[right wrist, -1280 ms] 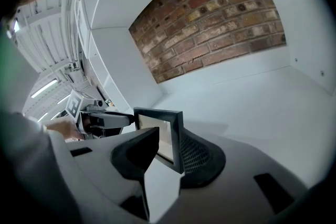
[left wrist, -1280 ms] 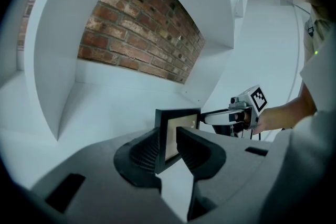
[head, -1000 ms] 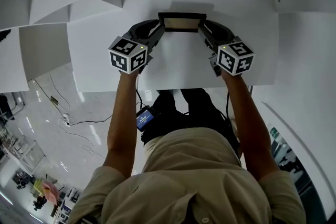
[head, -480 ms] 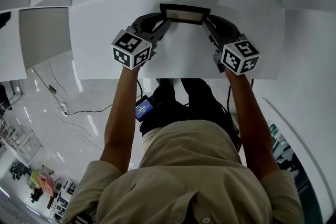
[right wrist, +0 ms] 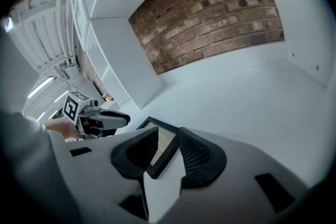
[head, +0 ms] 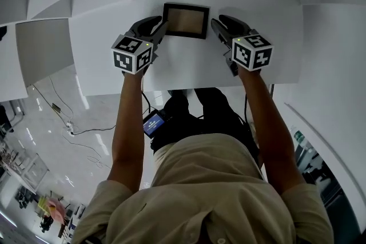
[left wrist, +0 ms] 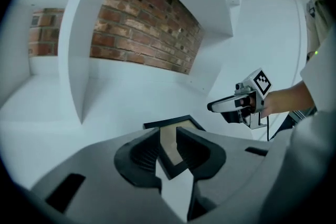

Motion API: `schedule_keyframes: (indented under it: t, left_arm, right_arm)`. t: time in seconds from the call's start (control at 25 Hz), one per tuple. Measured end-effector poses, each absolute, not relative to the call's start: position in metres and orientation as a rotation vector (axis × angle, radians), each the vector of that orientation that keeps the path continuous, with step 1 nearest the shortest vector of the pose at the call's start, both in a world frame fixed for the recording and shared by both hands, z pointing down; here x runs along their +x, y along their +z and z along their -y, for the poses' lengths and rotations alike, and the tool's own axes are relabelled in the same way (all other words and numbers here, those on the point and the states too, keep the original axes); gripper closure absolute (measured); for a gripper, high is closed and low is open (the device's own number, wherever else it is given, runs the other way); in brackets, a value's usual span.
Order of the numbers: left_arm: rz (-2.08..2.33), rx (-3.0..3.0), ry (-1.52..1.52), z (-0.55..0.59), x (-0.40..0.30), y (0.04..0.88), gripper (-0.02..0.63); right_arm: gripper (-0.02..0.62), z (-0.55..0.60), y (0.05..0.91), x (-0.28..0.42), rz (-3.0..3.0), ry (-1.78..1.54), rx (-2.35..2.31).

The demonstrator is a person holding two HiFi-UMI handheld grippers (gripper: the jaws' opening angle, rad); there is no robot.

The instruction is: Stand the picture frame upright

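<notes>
The picture frame (head: 185,20) sits on the white desk (head: 189,68), well in from the near edge, with its face turned up toward the person, so it looks raised onto its lower edge and leaning back rather than lying flat. The left hand-held gripper (head: 160,30) pinches the frame's left side, with the dark border caught between its pads. The right hand-held gripper (head: 216,26) straddles the right side, but its jaws are opening and the pads seem to stand just off the border. The step in hand looks like settling and letting go. To do it well, the left grip should steady the frame until its lower edge and any rear prop bear fully on the desk. Each gripper should then open wide and draw straight out sideways, without brushing the border. Behind, white shelf dividers (left wrist: 79,60) and a brick wall (right wrist: 210,13) leave room.
</notes>
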State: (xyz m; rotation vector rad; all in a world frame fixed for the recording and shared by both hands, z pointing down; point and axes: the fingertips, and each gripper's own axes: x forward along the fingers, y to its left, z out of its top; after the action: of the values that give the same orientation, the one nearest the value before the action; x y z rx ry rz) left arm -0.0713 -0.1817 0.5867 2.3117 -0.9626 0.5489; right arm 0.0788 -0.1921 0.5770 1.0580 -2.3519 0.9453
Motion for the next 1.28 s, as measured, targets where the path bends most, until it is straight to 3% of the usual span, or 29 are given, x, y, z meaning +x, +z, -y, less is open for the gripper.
schedule_keyframes:
  t: [0.28,0.52,1.28]
  left_arm:
    - [0.894,2.152,0.631,0.204,-0.076,0.623,0.528]
    - [0.861,2.075,0.589,0.205,-0.068,0.63,0.525]
    - [0.865,2.323,0.377,0.203,-0.043,0.568,0.526]
  right_arm:
    - [0.432,0.209,0.623,0.063,2.181,1.138,0.992]
    - [0.436,0.21,0.635,0.055,2.131,1.183,0.992]
    - [0.454,0.223,0.555,0.08,2.512,0.977,1.091]
